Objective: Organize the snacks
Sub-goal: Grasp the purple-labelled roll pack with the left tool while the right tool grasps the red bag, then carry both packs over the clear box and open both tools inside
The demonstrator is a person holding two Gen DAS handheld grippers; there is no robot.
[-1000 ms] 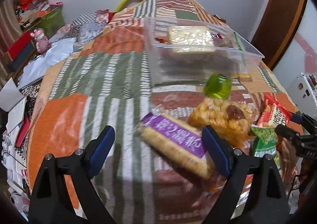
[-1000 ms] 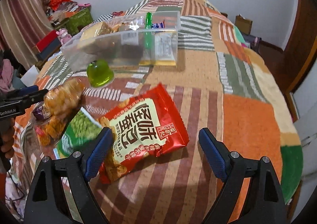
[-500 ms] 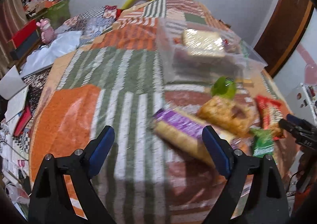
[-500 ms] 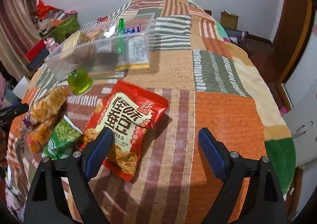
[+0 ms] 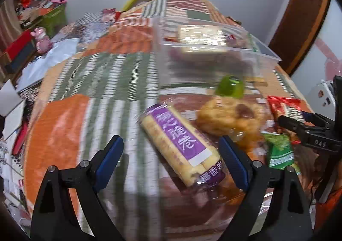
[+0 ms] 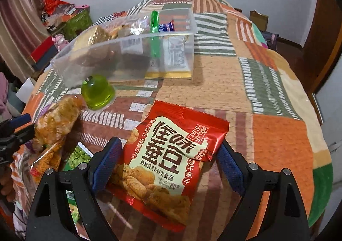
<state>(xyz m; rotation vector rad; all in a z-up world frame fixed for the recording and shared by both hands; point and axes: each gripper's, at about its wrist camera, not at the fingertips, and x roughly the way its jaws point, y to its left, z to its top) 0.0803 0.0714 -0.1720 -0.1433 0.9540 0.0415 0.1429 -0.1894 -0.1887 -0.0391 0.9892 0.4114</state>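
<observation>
Surface: patchwork quilt [image 6: 213, 91] in orange, green and striped squares, spread over a bed.
Right gripper [image 6: 167, 162]: jaws wide apart, nothing clamped. The red snack bag [image 6: 171, 155] lies flat on the quilt between the blue pads; contact with either pad cannot be told.
Left gripper [image 5: 171, 159]: jaws wide apart, nothing clamped. The purple-labelled wafer roll pack [image 5: 179, 145] lies diagonally between the pads, nearer the right-hand pad; frame is blurred, contact unclear.
Clear plastic bin [image 6: 89, 63]: beyond the loose snacks, already holding several packets, among them a green stick and a gold-wrapped block.
Green jelly cup [image 6: 97, 93]: upside down on the quilt, just in front of the bin.
Bag of fried golden snacks [image 6: 55, 121]: left of the red bag in the right wrist view, just beside the jelly cup.
Green pea packet [image 6: 79, 157]: partly under the fried snacks, just left of the right gripper's left pad.
</observation>
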